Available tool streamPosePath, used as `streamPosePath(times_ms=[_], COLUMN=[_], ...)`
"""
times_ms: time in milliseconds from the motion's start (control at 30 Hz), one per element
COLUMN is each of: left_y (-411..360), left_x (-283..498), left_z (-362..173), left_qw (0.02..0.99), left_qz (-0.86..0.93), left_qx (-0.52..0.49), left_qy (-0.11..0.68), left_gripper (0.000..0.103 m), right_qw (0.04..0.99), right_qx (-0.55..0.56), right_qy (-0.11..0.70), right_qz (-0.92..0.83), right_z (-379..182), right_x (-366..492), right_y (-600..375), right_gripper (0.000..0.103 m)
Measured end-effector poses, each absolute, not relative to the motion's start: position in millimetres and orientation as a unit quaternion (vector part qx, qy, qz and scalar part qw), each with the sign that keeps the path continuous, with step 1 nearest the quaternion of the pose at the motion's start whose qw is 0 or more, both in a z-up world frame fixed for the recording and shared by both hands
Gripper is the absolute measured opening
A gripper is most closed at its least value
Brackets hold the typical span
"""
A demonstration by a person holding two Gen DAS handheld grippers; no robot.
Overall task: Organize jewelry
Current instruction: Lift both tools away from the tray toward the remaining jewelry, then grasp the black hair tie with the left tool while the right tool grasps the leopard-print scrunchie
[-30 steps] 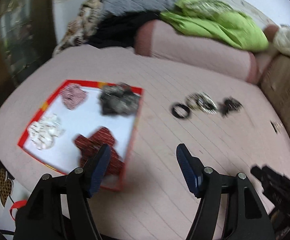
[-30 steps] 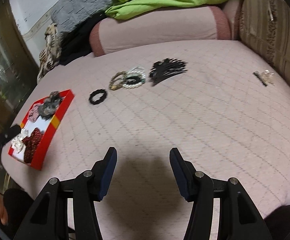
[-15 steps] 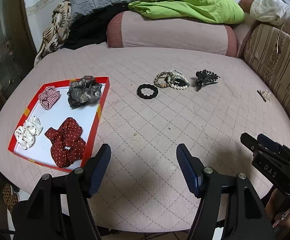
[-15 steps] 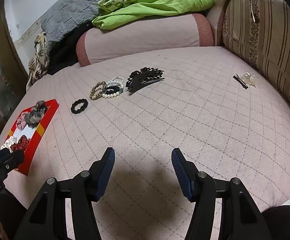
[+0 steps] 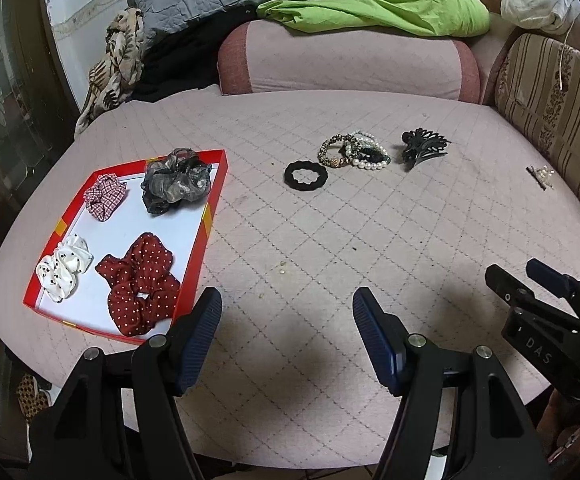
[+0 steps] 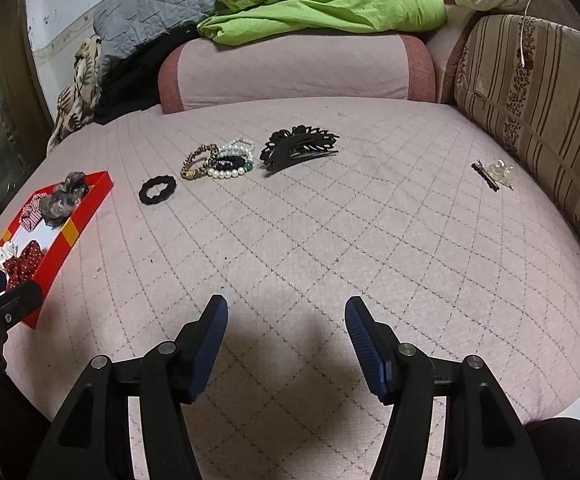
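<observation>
Your left gripper (image 5: pixel 286 314) hovers low over the near edge of the pink quilted bed (image 5: pixel 329 240) with its fingers (image 5: pixel 200 332) spread wide and nothing between them; your right gripper (image 6: pixel 286 322) sits the same way, fingers (image 6: pixel 363 338) wide apart and empty above bare quilt. Just left of your left gripper lies the red tray (image 5: pixel 206 216) with a white floor, holding 4 scrunchies: a red dotted scrunchie (image 5: pixel 140 284) nearest you, a white dotted scrunchie (image 5: pixel 62 268) at its left, a pink checked scrunchie (image 5: pixel 104 196) at the far left corner, and a grey scrunchie (image 5: pixel 176 186) at the far right corner, leaning on the rim. The loose pieces lie farther out on the bed, well apart from both grippers: a black hair tie (image 5: pixel 305 175) nearest the tray, then a cluster of bracelets (image 5: pixel 353 152) touching and overlapping one another, including a pearl strand, and just right of them a black hair claw (image 5: pixel 423 146). Far to the right, near the striped cushion (image 6: pixel 529 92), lies a small hair clip (image 6: pixel 491 174) with clear beads. A green blanket (image 6: pixel 321 0) is heaped on the pink bolster (image 6: pixel 290 68) at the back.
</observation>
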State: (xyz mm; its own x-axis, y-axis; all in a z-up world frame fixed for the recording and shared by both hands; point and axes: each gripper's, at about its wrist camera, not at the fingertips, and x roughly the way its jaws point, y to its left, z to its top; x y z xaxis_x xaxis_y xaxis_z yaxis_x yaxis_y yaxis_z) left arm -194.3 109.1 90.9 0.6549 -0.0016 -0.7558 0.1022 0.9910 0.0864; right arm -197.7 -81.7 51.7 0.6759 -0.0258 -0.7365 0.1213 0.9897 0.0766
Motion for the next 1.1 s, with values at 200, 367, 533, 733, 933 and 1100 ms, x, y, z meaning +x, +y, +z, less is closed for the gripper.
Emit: streamPosePath(times_ms=[200,367,533,733,933,1100], left_y=[108,109,110,124,154,148], left_x=[-188,-182,-177,-161,-121,-77], left_z=[79,70,63,61,73,79], left_qw=[0.901,0.896,0.891,0.887,0.874,0.867], left_qz=[-0.033,-0.034,-0.034,-0.028,-0.031,-0.055], left_qx=[0.063,0.061,0.058,0.047,-0.024,-0.032], left_qy=[0.428,0.439,0.449,0.458,0.484,0.495], left_gripper=[0.067,0.067,0.067,0.067,0.067,0.067], right_qw=[0.907,0.903,0.899,0.889,0.889,0.889], right_qx=[0.067,0.068,0.071,0.089,0.107,0.135], right_qy=[0.414,0.423,0.43,0.448,0.445,0.437], right_qz=[-0.046,-0.045,-0.046,-0.041,-0.024,-0.001], right_z=[43,37,33,27,34,40], right_x=[-193,-190,-188,-175,-139,-100], right_y=[-84,-85,-86,-91,-98,-111], right_gripper=[0.066,0.066,0.066,0.066,0.066,0.066])
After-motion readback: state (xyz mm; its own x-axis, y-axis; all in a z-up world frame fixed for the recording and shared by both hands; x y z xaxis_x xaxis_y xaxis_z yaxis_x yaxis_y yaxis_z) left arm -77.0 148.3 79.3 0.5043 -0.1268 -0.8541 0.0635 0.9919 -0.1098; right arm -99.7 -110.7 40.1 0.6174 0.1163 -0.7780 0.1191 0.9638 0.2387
